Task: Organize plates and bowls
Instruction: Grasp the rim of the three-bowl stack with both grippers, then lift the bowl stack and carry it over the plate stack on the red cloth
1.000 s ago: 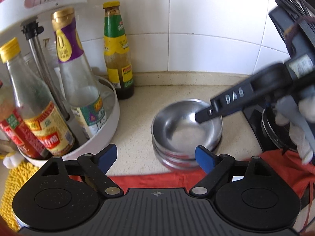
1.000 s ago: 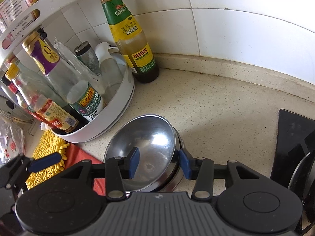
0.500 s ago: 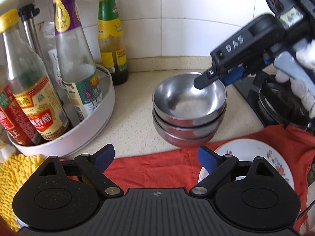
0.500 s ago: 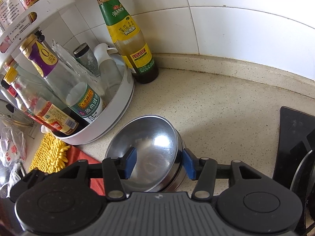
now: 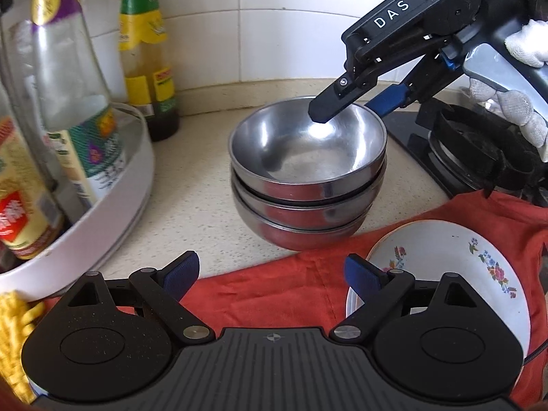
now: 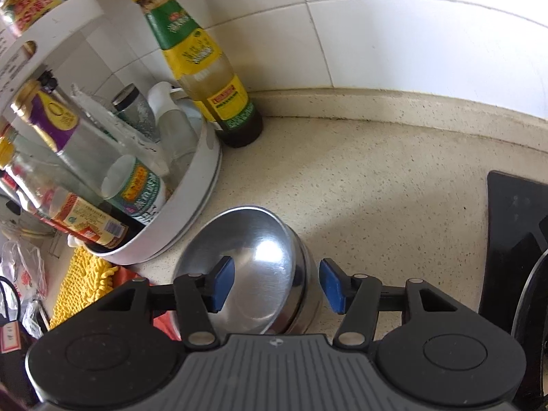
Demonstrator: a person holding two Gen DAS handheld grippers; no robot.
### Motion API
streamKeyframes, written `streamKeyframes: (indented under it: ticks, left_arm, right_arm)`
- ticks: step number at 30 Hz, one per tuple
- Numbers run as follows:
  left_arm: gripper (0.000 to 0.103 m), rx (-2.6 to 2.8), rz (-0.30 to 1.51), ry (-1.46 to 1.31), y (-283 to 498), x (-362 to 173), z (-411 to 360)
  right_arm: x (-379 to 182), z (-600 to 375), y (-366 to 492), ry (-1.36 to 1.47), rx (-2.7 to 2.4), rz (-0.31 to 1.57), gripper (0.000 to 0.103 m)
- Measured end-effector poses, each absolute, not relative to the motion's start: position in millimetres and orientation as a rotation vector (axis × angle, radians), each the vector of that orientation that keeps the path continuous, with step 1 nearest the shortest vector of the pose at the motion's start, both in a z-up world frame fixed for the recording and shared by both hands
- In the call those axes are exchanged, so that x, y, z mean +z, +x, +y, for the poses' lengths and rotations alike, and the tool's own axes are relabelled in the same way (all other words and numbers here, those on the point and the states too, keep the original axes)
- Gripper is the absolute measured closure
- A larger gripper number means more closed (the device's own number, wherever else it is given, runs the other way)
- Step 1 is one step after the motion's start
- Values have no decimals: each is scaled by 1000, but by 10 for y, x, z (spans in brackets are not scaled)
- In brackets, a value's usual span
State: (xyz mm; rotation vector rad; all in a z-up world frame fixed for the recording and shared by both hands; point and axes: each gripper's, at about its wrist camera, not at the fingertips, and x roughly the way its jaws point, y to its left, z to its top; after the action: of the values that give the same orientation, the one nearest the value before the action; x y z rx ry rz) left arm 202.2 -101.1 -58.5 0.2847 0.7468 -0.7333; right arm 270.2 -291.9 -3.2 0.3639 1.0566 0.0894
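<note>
On the bench [image 5: 205, 198], the left wrist view shows three stacked steel bowls [image 5: 308, 171] beyond the left claw [image 5: 270, 272], spread wide and empty, beside a floral plate [image 5: 445, 260]. The right wrist view shows the right claw [image 6: 275, 286], which has just been opening, straddling the top bowl's rim without pressing it.

Home kitchen: tiled wall [image 6: 394, 34], sauce bottles [image 6: 202, 65], gas hob [image 5: 479, 150].

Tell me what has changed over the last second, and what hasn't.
The right gripper has just been opening: its pads, which pinched the rim of the top steel bowl a second ago, now straddle that rim without pressing. The left gripper has sunk, open and empty, bringing the floral plate on the red cloth into its view. The three-bowl stack, the bottle rack and the sauce bottle stayed put.
</note>
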Motion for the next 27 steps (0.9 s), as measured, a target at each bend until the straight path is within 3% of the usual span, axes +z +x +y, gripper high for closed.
streamKeyframes:
  ticks: [27]
  left_arm:
    - [0, -958, 741, 321, 2556, -962, -1508]
  right_arm:
    - [-672, -3208, 3056, 536, 228, 1164, 46]
